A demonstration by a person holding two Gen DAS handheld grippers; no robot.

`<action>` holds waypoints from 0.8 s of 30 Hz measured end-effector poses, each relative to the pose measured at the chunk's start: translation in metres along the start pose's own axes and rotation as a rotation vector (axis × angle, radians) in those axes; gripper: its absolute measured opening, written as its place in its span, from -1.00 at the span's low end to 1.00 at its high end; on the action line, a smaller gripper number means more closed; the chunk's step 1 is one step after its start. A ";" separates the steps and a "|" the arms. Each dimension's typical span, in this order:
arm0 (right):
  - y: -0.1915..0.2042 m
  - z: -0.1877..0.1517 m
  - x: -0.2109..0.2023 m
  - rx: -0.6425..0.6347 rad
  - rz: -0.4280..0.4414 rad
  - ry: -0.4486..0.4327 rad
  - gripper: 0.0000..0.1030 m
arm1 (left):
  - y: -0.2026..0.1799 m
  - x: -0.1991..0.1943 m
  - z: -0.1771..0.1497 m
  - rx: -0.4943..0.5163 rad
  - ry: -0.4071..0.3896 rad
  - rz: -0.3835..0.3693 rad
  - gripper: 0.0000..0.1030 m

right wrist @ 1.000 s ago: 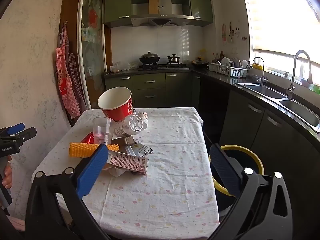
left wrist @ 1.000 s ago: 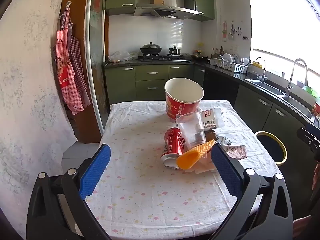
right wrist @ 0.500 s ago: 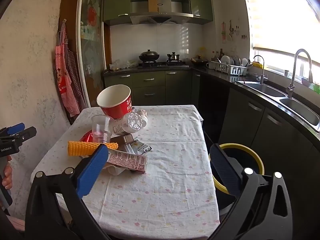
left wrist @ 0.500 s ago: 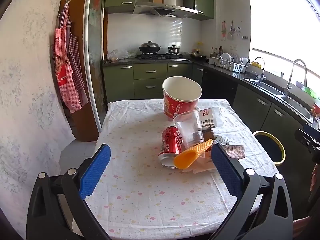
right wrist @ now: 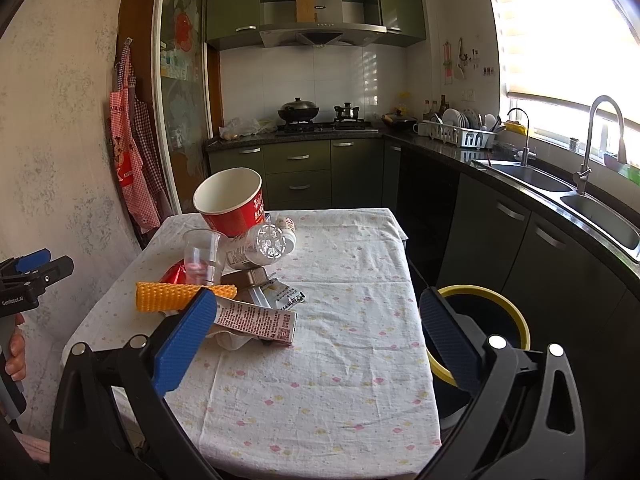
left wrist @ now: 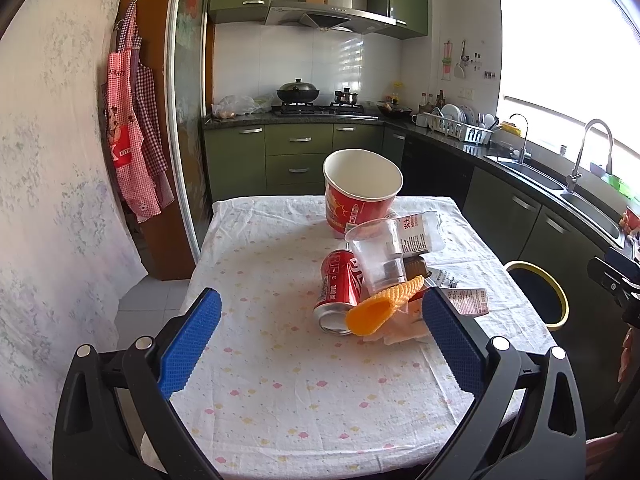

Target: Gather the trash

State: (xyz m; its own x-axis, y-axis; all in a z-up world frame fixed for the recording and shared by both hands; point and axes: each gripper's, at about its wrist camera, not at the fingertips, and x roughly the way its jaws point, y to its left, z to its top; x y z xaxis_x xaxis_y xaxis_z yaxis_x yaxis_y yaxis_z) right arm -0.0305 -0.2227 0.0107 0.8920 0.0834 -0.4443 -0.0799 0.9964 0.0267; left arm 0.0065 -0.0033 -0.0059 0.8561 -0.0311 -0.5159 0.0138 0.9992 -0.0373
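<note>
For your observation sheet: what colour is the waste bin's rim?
Yellow; the waste bin beside the table shows best in the right wrist view.

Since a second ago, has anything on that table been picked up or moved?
No. Both cameras drifted only slightly. The left gripper and right gripper hang open and empty, and the trash pile, with its red can and paper bucket, lies untouched.

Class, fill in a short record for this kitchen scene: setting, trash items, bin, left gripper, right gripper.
setting: table with floral cloth, kitchen behind
trash items: red paper tub, clear cup, red can, orange ridged cone, plastic bottle, printed carton
bin: yellow-rimmed bin, on the floor beside the table
left gripper: open, empty
right gripper: open, empty
</note>
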 end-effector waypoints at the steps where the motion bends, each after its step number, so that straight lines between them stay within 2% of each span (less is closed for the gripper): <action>1: 0.000 0.000 0.000 -0.001 -0.002 0.001 0.88 | 0.000 0.000 0.000 0.001 0.001 0.000 0.93; 24: 0.000 -0.003 0.006 0.007 0.000 0.009 0.88 | -0.003 0.005 -0.003 0.006 0.014 -0.003 0.93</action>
State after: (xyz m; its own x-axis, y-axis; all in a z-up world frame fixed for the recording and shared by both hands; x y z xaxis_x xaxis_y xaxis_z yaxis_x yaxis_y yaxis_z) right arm -0.0264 -0.2221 0.0050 0.8881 0.0832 -0.4521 -0.0766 0.9965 0.0331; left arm 0.0092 -0.0064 -0.0115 0.8487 -0.0341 -0.5278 0.0195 0.9993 -0.0333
